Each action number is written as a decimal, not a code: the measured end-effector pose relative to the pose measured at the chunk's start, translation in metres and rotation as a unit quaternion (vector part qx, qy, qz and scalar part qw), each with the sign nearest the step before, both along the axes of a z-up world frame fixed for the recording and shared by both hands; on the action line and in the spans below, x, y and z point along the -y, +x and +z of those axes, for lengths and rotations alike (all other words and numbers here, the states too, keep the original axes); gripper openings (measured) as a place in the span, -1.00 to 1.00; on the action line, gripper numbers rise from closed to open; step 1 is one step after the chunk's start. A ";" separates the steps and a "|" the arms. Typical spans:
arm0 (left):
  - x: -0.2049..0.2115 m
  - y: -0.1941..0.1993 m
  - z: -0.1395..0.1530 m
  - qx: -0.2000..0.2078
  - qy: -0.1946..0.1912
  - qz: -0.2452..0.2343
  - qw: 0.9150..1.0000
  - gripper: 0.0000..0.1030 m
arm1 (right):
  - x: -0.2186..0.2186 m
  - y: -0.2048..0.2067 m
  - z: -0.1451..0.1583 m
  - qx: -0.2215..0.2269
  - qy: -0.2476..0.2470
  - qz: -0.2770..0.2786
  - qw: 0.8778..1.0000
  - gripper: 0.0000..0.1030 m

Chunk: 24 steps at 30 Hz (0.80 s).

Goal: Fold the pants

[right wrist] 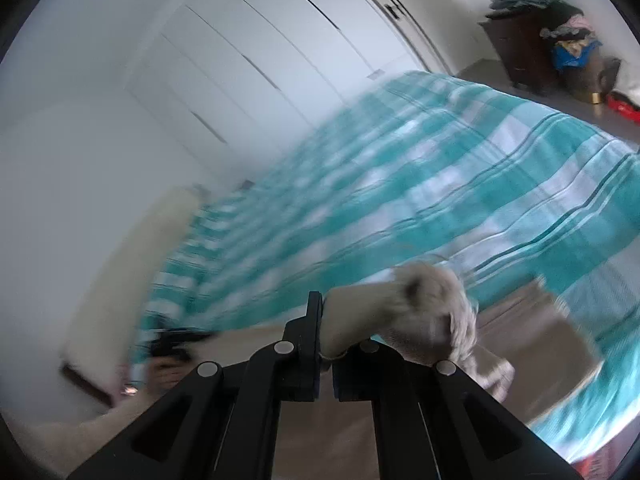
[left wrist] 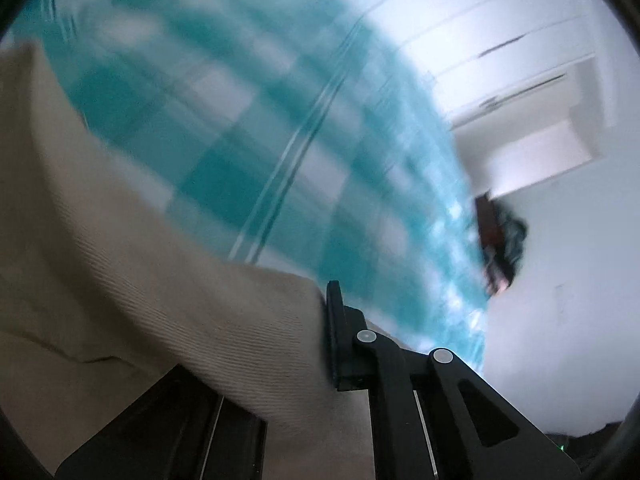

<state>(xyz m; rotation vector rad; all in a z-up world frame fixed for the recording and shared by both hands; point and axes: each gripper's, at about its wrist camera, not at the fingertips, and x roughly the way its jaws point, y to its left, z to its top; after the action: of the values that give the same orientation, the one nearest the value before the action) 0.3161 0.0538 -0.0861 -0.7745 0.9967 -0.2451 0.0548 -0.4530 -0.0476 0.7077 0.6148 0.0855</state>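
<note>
Gripping beige pants (right wrist: 416, 320), both tools (left wrist: 320, 340) (right wrist: 326, 344) over bedspread (right wrist: 440, 184).

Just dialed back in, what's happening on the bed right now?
Both tongs are clamped on the beige pants above the teal checked bedspread. The left tongs grip a ribbed fabric edge; the right tongs pinch a bunched, frayed end. Both views are motion-blurred, so the fold stage is unclear.

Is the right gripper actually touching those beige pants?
Touching. The right wrist view shows the right gripper shut on a bunched fold of the pants, cloth pinched between its fingers.
</note>
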 end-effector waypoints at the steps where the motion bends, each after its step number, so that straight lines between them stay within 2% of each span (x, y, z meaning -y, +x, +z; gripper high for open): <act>1: -0.005 -0.014 0.023 0.031 0.005 0.006 0.999 -0.90 | 0.005 0.012 0.002 0.001 -0.010 -0.002 1.000 -0.92; 2: -0.010 -0.033 0.049 0.068 0.024 0.011 0.997 -0.90 | 0.008 0.021 0.011 0.019 -0.011 0.002 1.000 -0.92; 4: -0.015 -0.064 0.073 0.105 0.064 0.011 0.992 -0.87 | 0.011 0.030 0.034 0.064 -0.007 0.024 0.998 -0.92; 6: -0.015 -0.098 0.068 0.107 0.089 -0.004 0.990 -0.79 | 0.013 0.029 0.044 0.069 -0.009 0.055 0.996 -0.91; 8: -0.003 -0.128 0.027 0.058 0.107 -0.033 0.992 -0.79 | 0.017 0.024 0.028 0.033 -0.017 0.067 0.997 -0.87; 10: 0.021 -0.145 -0.032 -0.013 0.138 -0.082 0.987 -0.80 | 0.022 0.011 -0.011 -0.028 -0.009 0.057 0.998 -0.87; 12: 0.030 -0.153 -0.067 -0.056 0.149 -0.101 0.982 -0.81 | 0.030 0.001 -0.067 -0.118 -0.024 0.030 0.992 -0.84; 14: 0.033 -0.154 -0.082 -0.071 0.145 -0.103 0.981 -0.81 | 0.037 -0.009 -0.113 -0.194 -0.034 0.007 0.980 -0.81; 16: 0.034 -0.151 -0.078 -0.065 0.150 -0.102 0.981 -0.81 | 0.042 -0.019 -0.135 -0.229 -0.020 -0.013 0.973 -0.74; 17: 0.033 -0.149 -0.074 -0.062 0.152 -0.102 0.981 -0.81 | 0.045 -0.023 -0.140 -0.229 -0.006 -0.022 0.973 -0.74; 19: 0.032 -0.148 -0.069 -0.057 0.152 -0.103 0.981 -0.81 | 0.051 -0.029 -0.137 -0.207 0.018 -0.037 0.978 -0.52; 21: 0.033 -0.149 -0.070 -0.057 0.151 -0.100 0.982 -0.81 | 0.059 -0.032 -0.135 -0.187 0.032 -0.056 0.980 -0.04; 24: 0.035 -0.154 -0.070 -0.056 0.155 -0.098 0.982 -0.81 | 0.067 -0.034 -0.137 -0.171 0.066 -0.083 0.979 -0.05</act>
<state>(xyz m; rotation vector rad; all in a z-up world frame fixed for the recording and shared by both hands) 0.1621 0.0184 -0.1563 -0.4104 1.1862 -0.2105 0.0207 -0.5203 -0.1847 0.9101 0.8819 -0.1552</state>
